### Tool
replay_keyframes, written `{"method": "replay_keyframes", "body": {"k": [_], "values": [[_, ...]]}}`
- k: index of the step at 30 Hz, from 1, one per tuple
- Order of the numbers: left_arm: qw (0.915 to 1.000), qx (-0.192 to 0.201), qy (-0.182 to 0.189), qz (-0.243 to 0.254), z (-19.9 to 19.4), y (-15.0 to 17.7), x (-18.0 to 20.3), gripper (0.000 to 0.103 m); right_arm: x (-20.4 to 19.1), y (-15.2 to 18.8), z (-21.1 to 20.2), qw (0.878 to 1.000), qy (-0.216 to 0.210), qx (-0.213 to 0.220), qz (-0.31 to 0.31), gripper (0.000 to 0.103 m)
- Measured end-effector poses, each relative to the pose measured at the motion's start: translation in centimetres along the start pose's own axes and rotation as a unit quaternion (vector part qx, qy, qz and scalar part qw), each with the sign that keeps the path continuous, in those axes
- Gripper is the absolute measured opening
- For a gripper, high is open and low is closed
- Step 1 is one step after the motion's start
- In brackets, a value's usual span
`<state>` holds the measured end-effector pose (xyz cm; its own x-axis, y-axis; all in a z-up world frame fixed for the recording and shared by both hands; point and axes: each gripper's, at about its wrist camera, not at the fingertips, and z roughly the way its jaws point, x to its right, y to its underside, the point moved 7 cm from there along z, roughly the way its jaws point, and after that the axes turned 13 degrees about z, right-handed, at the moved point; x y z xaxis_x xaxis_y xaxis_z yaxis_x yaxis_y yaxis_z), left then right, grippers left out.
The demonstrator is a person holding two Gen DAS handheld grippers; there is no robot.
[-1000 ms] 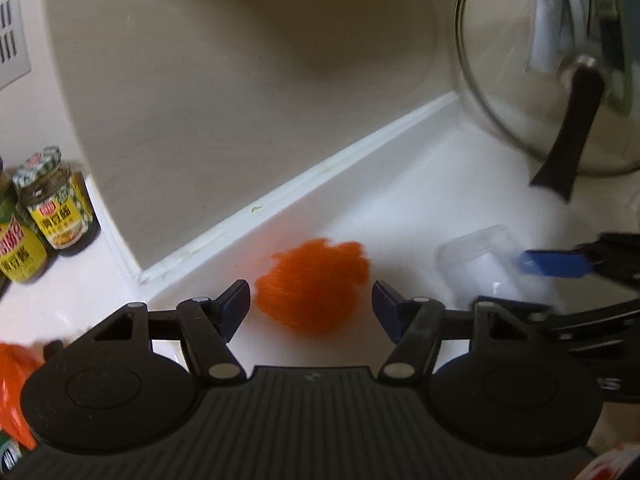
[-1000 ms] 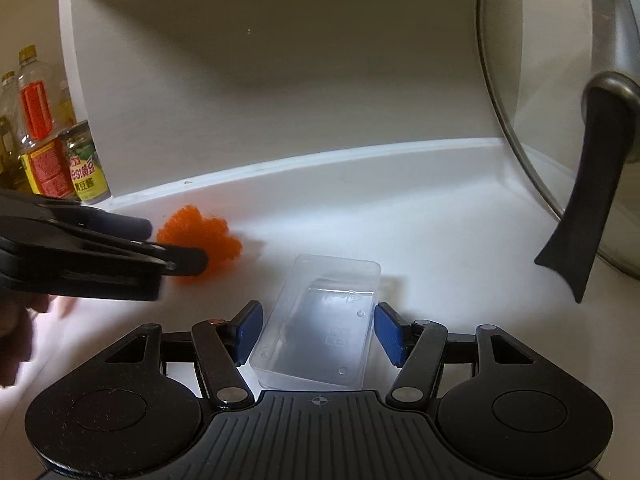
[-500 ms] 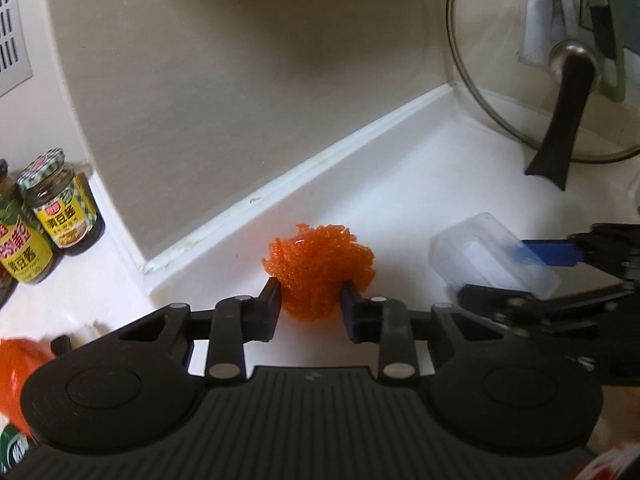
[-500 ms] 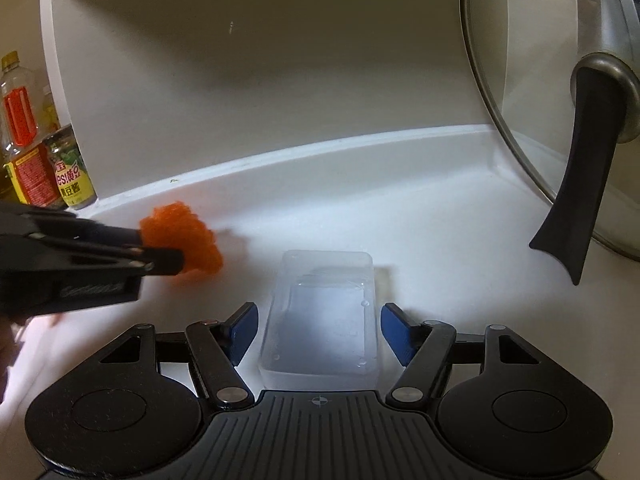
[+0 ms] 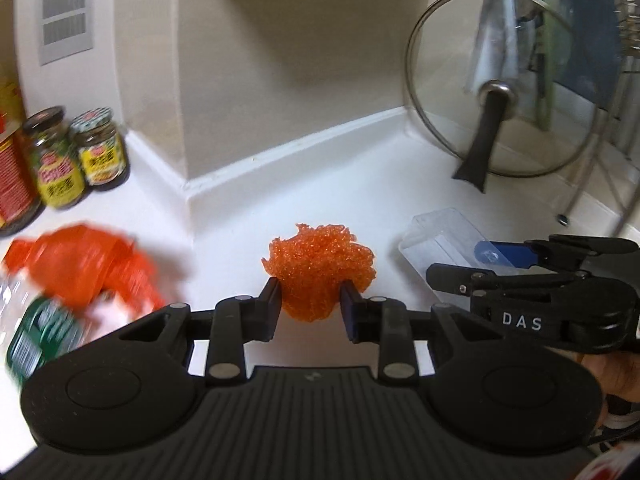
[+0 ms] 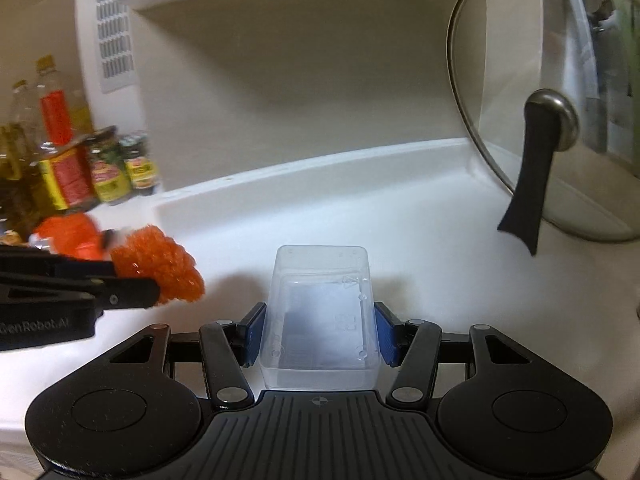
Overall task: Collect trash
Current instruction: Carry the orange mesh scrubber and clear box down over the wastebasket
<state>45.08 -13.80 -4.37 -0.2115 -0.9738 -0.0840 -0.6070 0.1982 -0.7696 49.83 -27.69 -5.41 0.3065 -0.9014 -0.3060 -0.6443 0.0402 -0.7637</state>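
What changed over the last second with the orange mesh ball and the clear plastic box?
The left gripper closed on the orange mesh ball and lifted it off the white counter. The right gripper has just been closing and now clamps the clear plastic box, also raised. Both have pulled back from the wall. The glass lid and the jars stayed put.
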Motion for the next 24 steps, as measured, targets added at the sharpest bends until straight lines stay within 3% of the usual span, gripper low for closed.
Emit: {"method": "replay_keyframes", "body": {"k": [6,15,24], "values": [[0.9997,0.003,0.023,-0.001,-6.2,4.9,0.7,0.028,-4.4,4.8,-5.4,1.000,-0.015,-0.004,0.001,0.055],[0.9995,-0.015,0.029,0.006,-15.4,13.5,-1.1,0.028,-12.5,13.3,-12.3,0.999,-0.038,-0.026,-0.023,0.055],[0.9970,-0.071,0.026,-0.019,-19.3,22.2,-3.1,0.028,-17.5,22.4,-13.9,0.991,-0.047,-0.100,-0.074,0.055]]}}
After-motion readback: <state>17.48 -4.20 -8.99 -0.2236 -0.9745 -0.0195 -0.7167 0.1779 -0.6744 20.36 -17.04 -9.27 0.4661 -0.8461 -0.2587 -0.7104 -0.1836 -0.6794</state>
